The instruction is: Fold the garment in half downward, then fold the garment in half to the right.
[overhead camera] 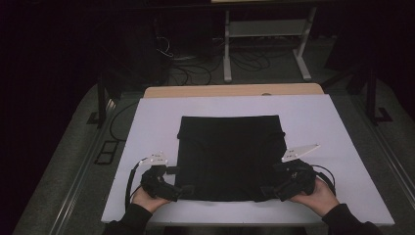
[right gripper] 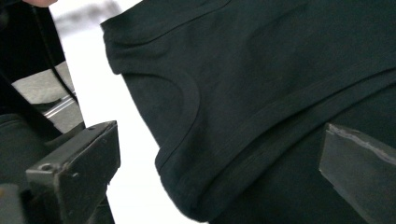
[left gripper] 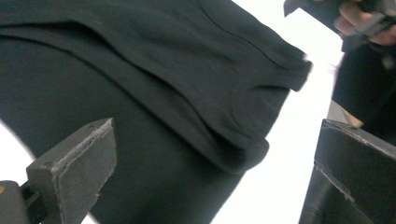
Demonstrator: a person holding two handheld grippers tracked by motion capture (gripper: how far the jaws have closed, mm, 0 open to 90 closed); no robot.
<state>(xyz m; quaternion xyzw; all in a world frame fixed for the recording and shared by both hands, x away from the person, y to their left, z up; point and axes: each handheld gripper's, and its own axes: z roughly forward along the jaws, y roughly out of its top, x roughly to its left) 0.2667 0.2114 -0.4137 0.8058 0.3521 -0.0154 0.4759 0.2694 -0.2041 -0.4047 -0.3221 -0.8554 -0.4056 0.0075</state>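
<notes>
Folded black garment (overhead camera: 230,156) on the white desk (overhead camera: 147,122), seen from the high view as a roughly square stack, its fold lines running across the desk from one hand to the other. The left gripper (overhead camera: 182,192) stood at the near left corner of the garment and the right gripper (overhead camera: 268,192) at the near right corner, each pointing inward toward the cloth and about equally close to it. Both grippers stood with jaws wide apart and nothing pinched between them: in the left gripper view the layered fold edge (left gripper: 233,158) lay beyond and between the two black jaws, and in the right gripper view the hemmed corner (right gripper: 187,186) lay likewise in the gap, free of the pads. The garment thus lay forward of both hands, toward the far edge of the desk, so any next fold would probably start from this near edge with both hands working together.
</notes>
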